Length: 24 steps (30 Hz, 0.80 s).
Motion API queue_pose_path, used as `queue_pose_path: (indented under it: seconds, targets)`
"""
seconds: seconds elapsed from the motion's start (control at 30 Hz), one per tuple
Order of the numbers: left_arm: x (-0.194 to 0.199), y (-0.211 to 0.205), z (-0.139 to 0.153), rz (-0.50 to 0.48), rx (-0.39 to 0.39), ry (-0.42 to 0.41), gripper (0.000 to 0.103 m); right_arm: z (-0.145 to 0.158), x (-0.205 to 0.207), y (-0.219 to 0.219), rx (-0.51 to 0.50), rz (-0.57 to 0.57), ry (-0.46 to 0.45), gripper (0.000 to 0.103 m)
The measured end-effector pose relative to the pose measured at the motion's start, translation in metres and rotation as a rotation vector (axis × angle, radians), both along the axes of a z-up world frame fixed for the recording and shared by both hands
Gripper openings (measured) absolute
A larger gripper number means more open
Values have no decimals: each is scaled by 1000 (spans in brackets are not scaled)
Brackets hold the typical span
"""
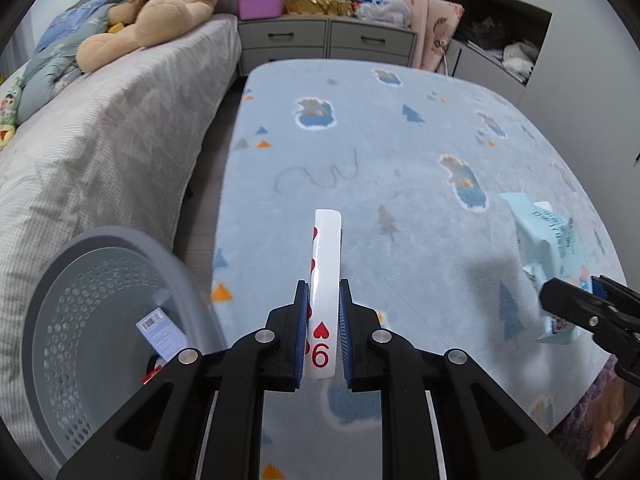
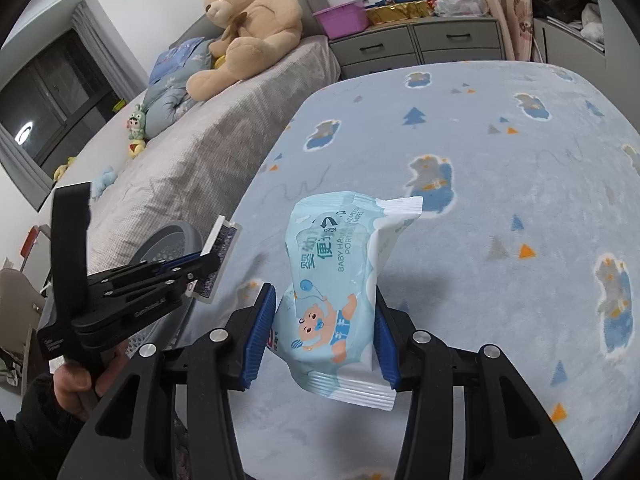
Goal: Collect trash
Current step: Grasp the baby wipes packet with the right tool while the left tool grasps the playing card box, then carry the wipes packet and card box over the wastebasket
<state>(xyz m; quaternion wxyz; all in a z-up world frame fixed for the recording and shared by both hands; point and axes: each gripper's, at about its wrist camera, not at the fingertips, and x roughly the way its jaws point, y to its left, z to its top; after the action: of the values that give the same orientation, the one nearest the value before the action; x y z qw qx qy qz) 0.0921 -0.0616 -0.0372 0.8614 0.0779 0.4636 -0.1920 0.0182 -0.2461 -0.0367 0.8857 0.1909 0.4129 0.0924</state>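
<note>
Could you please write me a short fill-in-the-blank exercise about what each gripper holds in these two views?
1. The left gripper is shut on a playing card showing the six of ____.
2. The right gripper is shut on a pack of baby ____.
3. The grey perforated basket stands between the rug and the ____.
4. On the bed sits a large plush ____.

Missing words: hearts; wipes; bed; bear

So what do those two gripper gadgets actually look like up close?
Both are black plastic linkages with round silver pivot screws. The left gripper and right gripper each carry ribbed blue pads on their fingers. Seen from the side, the left one has a tall black handle with small white lettering, and a dark sleeve shows below it.
</note>
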Motion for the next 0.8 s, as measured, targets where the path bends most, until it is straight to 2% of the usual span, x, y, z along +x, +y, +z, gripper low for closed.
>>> queue_pose_path:
  seconds: [0.3,0.63,0.8]
  targets:
    - [-32,50,27,128,-17,-99,14,9,4,46,-26,89,-19,45]
    - [-48,127,41,329,11,-160,15,22,25,109,-28,205,-51,45]
    - [-44,168,44,451,61,-186,15,28,41,147,-29,278,-69,45]
